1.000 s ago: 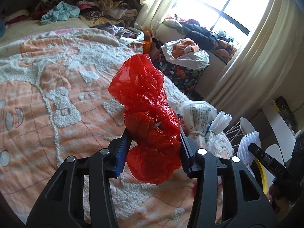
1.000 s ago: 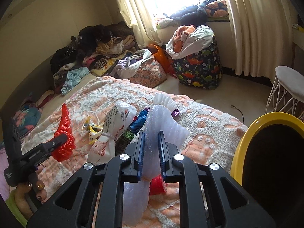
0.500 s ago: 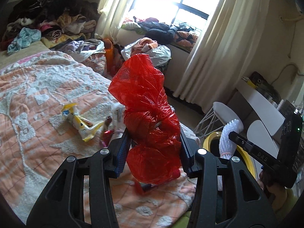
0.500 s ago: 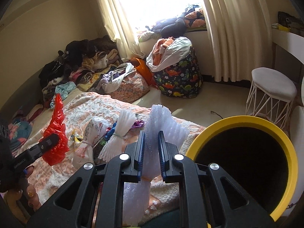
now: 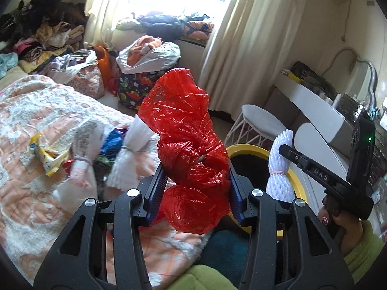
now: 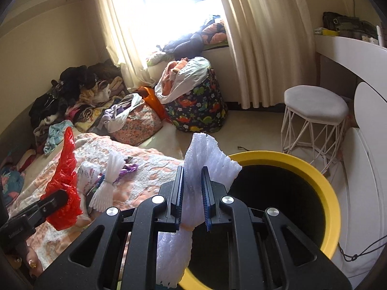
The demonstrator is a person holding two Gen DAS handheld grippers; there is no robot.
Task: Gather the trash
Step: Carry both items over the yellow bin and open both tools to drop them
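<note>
At the foot of the bed [image 5: 36,111], both tongs are loaded. The left tongs [image 5: 194,188] are clamped on a crumpled red plastic bag [image 5: 183,130], which stands up between the blue pads. The right tongs [image 6: 192,201] are closed narrowly on a bundle of white foam wrap [image 6: 205,154], held just above the near rim of a yellow-rimmed bin [image 6: 314,171] with a dark interior. Legible writing: the letters "DAS" on the side of the right tongs as seen from the left camera; small white lettering on the left tongs in the right view is too blurred to read. A printed white bag [image 6: 88,171] on the bed carries text that cannot be made out. Remaining on the bed: a tied white foam bundle [image 6: 107,181], a yellow wrapper [image 5: 48,157] and purple scraps [image 6: 128,168]. Compared with one second ago, both views have swung away from the bed toward the bin, which now fills the lower right of the right view; both grips are unchanged. A white stool [image 6: 314,106] stands beyond the bin.
</note>
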